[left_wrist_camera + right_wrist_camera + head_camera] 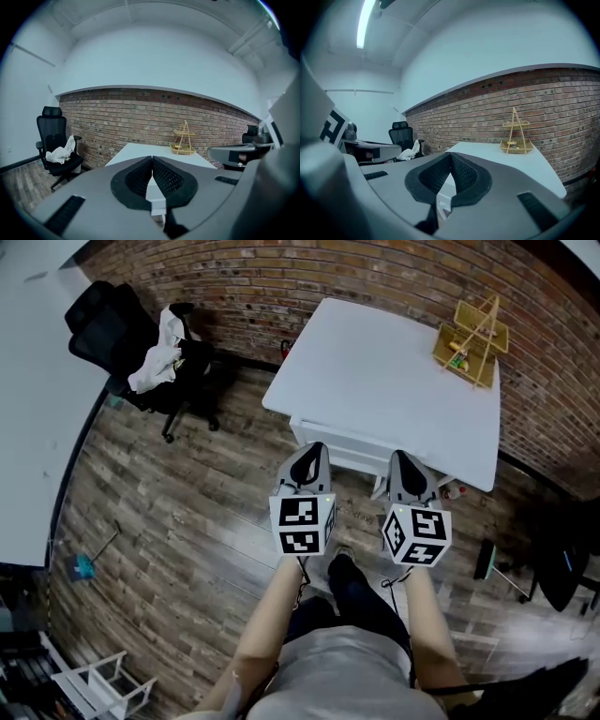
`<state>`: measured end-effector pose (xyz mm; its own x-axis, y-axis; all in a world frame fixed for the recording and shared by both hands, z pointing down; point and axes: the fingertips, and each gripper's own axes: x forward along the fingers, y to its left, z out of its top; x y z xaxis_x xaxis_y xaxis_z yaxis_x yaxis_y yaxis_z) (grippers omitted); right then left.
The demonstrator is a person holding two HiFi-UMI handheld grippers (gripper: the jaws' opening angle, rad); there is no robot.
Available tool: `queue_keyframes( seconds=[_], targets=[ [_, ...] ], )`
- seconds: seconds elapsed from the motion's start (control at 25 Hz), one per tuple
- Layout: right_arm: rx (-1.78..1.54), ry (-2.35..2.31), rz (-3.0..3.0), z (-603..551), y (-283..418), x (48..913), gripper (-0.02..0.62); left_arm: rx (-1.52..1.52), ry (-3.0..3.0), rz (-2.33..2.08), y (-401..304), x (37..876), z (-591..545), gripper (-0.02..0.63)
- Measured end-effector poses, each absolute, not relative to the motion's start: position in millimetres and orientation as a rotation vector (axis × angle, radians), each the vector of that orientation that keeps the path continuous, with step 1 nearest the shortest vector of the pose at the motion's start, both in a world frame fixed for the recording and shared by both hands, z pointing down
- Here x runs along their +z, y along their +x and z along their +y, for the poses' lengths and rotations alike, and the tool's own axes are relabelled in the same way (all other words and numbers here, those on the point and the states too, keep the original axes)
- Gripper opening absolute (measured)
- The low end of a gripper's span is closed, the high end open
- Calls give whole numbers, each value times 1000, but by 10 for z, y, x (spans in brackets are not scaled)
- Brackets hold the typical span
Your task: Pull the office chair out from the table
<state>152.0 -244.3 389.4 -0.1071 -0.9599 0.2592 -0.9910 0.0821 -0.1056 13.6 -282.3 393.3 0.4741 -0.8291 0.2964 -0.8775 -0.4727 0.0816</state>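
Chair [122,329] not yet reached
The left gripper [314,450] and right gripper [405,458] are closed on nothing, side by side facing the table [375,381], probably because nothing is in reach; the chair stands well apart by the wall [281,287]

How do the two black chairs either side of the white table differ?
The left chair has a white cloth draped over it; the right chair shows none. The left chair is seen whole, headrest to wheels; the right chair is cut by the picture's edge. Both are black and stand clear of the table.
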Motion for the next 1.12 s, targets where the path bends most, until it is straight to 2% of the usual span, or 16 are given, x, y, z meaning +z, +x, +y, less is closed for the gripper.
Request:
queue_keyframes(
  seconds=[0.4, 1.12],
  targets=[
    [312, 1777, -2256, -3041, 1679, 4052, 14, 426, 2559, -1374, 608, 4086, -3339, 14],
    [371, 1483, -2144, -3376, 1607, 4774, 15, 865, 2737, -1065, 699, 4756, -3756, 14]
  ],
)
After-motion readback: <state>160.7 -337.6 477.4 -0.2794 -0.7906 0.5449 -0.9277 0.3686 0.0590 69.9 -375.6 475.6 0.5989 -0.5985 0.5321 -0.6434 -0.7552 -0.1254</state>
